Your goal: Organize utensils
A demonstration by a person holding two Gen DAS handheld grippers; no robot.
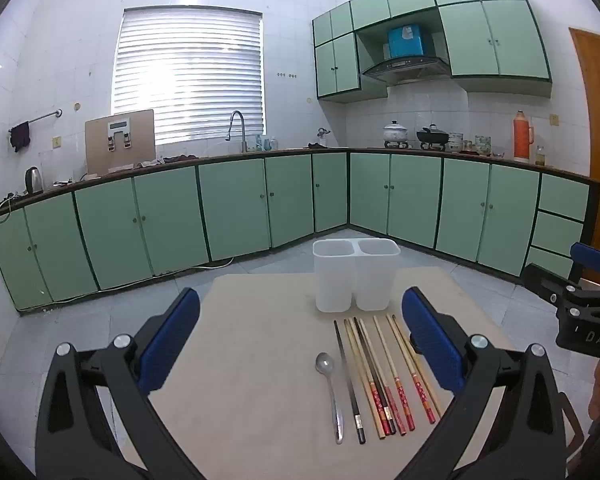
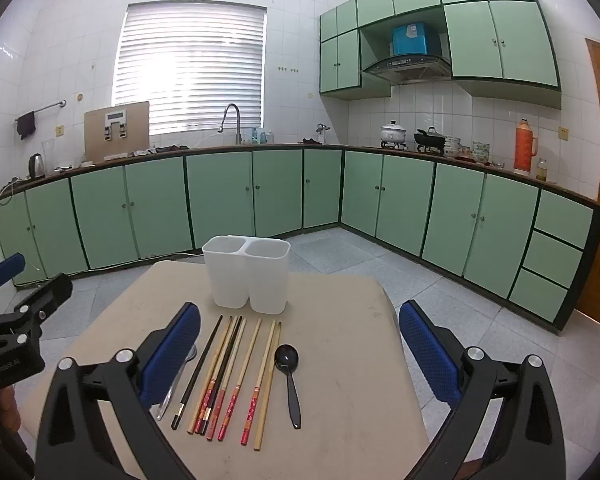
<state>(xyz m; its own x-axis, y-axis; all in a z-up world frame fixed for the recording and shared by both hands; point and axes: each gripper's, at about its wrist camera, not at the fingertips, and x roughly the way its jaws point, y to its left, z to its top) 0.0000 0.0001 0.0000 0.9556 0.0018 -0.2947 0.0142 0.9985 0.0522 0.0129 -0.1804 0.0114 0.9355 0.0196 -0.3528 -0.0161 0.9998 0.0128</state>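
Kitchen with pale green cabinets (image 1: 236,204) and a window blind (image 1: 188,76) behind; in the foreground, a beige table (image 2: 352,400) that carries all the utensils. At its far edge stands a white two-compartment holder (image 2: 247,276), upright, both compartments showing nothing inside. Just in front of it lie the chopsticks (image 2: 228,380), side by side in a loose row, tips toward the holder. A metal spoon (image 1: 330,388) lies at the row's left end, a black spoon (image 2: 289,376) at its right, both bowl-end toward the holder. My left tongs (image 1: 300,344) and my right tongs (image 2: 300,352) hover above the table, each with its blue pads (image 1: 170,344) spread fully apart and gripping nothing.
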